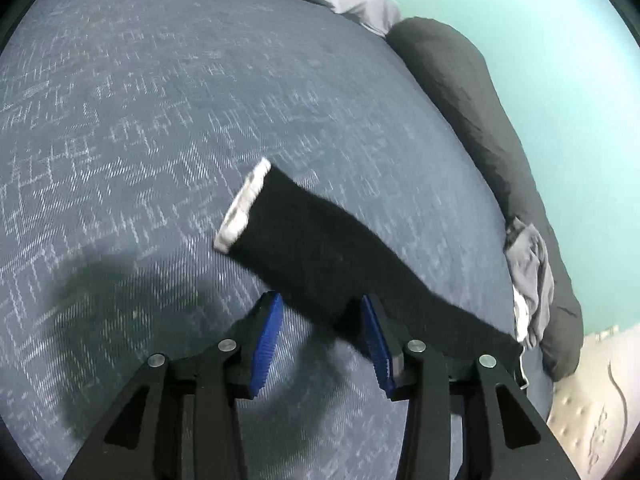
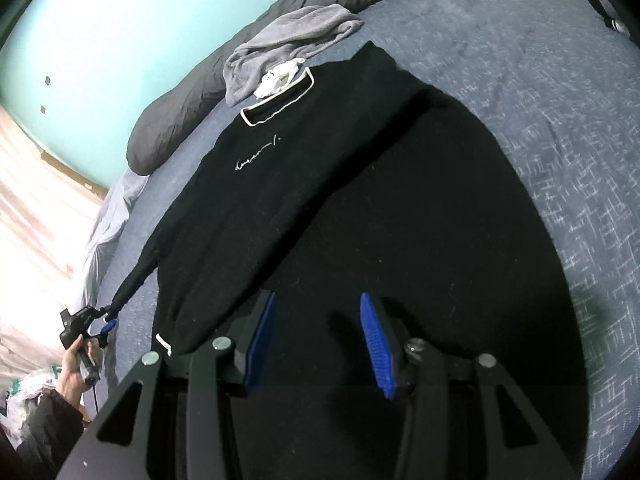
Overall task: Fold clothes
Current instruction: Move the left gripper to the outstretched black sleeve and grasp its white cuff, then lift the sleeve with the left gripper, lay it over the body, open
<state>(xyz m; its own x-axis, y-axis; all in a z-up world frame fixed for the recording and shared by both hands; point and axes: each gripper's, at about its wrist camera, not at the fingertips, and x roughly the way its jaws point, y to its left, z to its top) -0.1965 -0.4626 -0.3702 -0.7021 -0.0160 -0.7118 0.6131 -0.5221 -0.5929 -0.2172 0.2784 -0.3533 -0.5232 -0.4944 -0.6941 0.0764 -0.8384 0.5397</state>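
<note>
Showing only sleeve [image 1: 320, 248] leftward — right view: whole sweater [image 2: 280, 184].

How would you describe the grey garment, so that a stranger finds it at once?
On the blue bedspread, look past the collar of the black sweater. The grey garment lies crumpled there against a dark pillow; it alone is pale grey and bunched.

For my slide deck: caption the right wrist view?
Open right claw over a black sweater spread on the blue bedspread.

I see one pale cursive script on the black sweater [image 2: 280, 184] chest; I cannot read it.
</note>
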